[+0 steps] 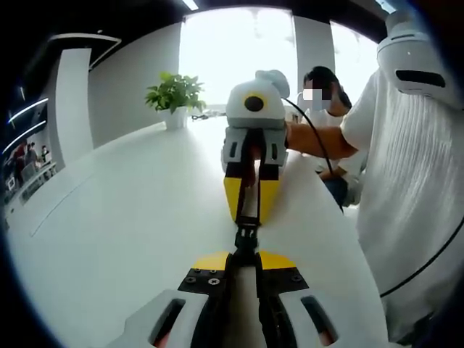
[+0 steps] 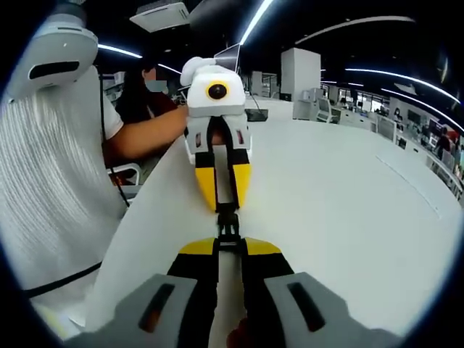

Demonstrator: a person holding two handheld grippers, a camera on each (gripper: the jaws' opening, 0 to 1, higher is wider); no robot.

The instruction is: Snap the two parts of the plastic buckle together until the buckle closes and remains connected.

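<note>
A small black plastic buckle [image 1: 246,236] hangs above the white table [image 1: 109,217], stretched between two grippers that face each other tip to tip. My left gripper [image 1: 245,255] rises from the bottom of the left gripper view, shut on the buckle's near end. My right gripper [image 1: 249,210] faces it, yellow fingers pinched on the far end. In the right gripper view the buckle [image 2: 228,223] sits between my right gripper [image 2: 229,246] below and my left gripper [image 2: 225,199] above. The two buckle parts meet in one line. I cannot tell whether they are latched.
A person in a white shirt [image 1: 413,181] stands along the table's edge, holding the grippers. Another person [image 1: 326,94] sits behind. A potted plant [image 1: 174,98] stands at the table's far end. Bare tabletop [image 2: 348,203] spreads wide on the other side.
</note>
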